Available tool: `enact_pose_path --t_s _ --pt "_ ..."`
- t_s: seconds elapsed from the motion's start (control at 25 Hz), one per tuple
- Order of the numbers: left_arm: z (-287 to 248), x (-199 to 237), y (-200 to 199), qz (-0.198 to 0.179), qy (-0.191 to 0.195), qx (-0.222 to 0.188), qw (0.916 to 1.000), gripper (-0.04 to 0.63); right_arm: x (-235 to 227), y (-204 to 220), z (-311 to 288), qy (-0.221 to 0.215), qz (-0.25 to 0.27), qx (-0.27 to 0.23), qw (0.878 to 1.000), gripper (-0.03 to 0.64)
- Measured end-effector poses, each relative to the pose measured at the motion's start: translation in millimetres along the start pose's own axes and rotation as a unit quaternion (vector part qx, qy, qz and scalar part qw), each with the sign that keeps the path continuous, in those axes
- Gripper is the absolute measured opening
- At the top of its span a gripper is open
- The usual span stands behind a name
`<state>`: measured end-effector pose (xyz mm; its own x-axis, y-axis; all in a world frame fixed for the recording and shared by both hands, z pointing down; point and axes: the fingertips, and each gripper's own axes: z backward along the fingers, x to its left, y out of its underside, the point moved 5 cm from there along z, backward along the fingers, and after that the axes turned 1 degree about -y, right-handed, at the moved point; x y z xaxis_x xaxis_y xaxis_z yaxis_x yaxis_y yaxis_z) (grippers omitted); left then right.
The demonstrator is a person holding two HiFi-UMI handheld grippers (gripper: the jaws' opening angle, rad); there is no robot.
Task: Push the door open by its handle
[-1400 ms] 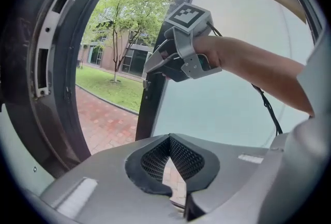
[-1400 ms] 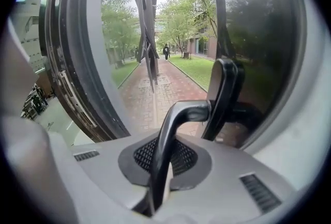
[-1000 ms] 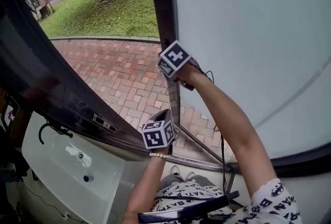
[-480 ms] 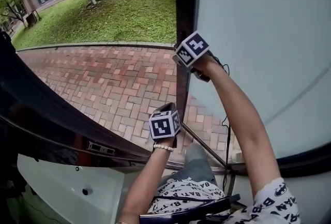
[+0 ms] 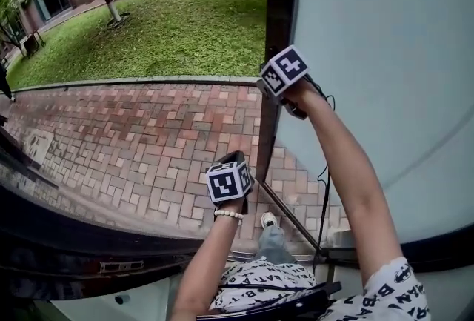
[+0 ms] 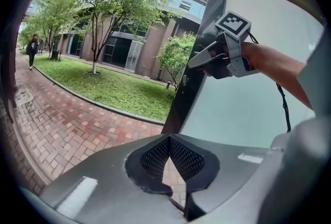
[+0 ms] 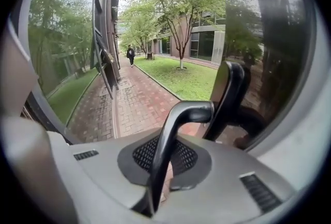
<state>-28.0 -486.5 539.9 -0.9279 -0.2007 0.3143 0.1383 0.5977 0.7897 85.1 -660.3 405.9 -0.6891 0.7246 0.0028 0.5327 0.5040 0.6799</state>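
Handle: dark curved metal lever (image 7: 181, 114), rigid, likely slippery; right gripper (image 7: 164, 166) pinches it. Dark-framed frosted-glass door (image 5: 370, 53) likely heavy; hold lever near bend. Left gripper (image 6: 169, 158) pressed together, empty.

The door (image 5: 370, 53), a pale frosted pane in a dark frame, stands swung open toward the brick path (image 5: 148, 134), and its dark curved handle (image 7: 173, 137) sits at its free edge.

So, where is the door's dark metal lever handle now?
The handle is at centre of the right gripper view, clamped in the right gripper, on the door's dark frame beside its pale pane.
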Motion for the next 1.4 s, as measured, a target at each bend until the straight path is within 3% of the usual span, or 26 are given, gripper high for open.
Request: enact_pose_path --t_s 0.36,0.6,0.84,1.4 --pt "-84 -56 -30 -0.020 0.048 0.023 0.9984 -0.012 -109 20 23 0.061 -0.060 -0.001 0.996 0.014" --pt "-147 -98 -53 -0.043 0.079 0.030 0.9955 -0.012 -194 43 37 0.099 -0.102 -0.005 0.990 0.014" --pt "-177 -126 -65 -0.057 0.106 0.039 0.9920 -0.012 -265 69 65 0.137 -0.144 -0.003 0.980 0.017" --pt "-213 -128 -49 -0.054 0.098 0.077 0.9907 -0.012 -418 158 153 0.219 -0.244 -0.011 0.945 0.015"
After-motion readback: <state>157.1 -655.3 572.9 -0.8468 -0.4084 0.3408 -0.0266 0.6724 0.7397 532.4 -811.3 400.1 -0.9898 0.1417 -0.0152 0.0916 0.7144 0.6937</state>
